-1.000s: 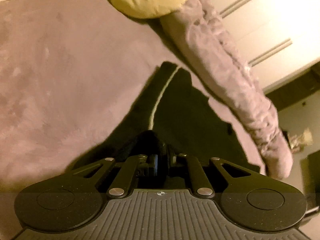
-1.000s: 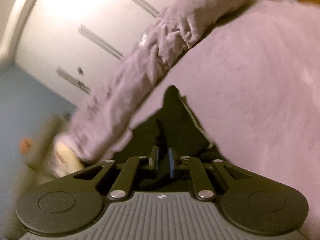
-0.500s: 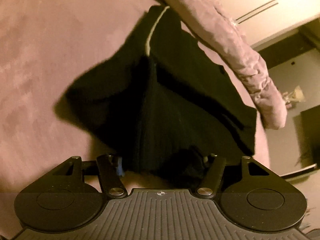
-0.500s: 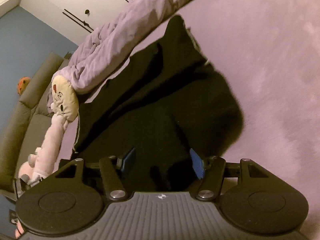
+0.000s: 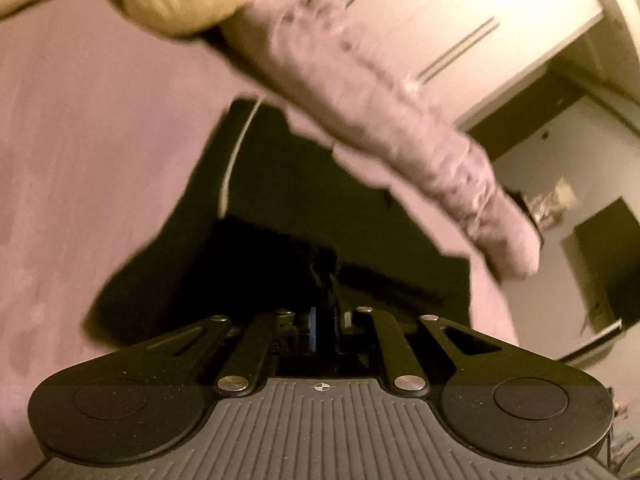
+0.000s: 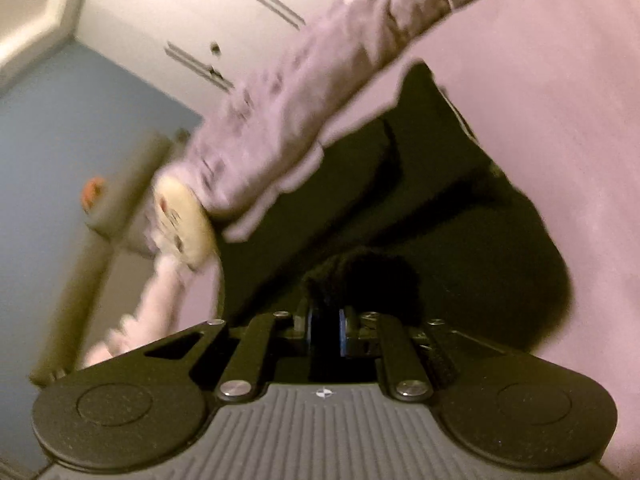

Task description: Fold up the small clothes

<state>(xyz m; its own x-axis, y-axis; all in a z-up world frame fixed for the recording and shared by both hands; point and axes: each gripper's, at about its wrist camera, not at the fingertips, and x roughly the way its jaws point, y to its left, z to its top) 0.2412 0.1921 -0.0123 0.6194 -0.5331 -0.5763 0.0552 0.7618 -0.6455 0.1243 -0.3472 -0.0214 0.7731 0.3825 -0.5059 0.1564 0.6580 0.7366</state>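
Half a second ago both pairs of jaws stood apart over the black fabric garment (image 5: 280, 200) on the mauve plush bedspread (image 5: 80, 160). Now the left gripper (image 5: 325, 322) and right gripper (image 6: 325, 326) each pinch, seemingly, its bunched near edge.

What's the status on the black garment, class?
Both grippers, left and right, shut on black garment. Rolled blanket lies along its far edge.
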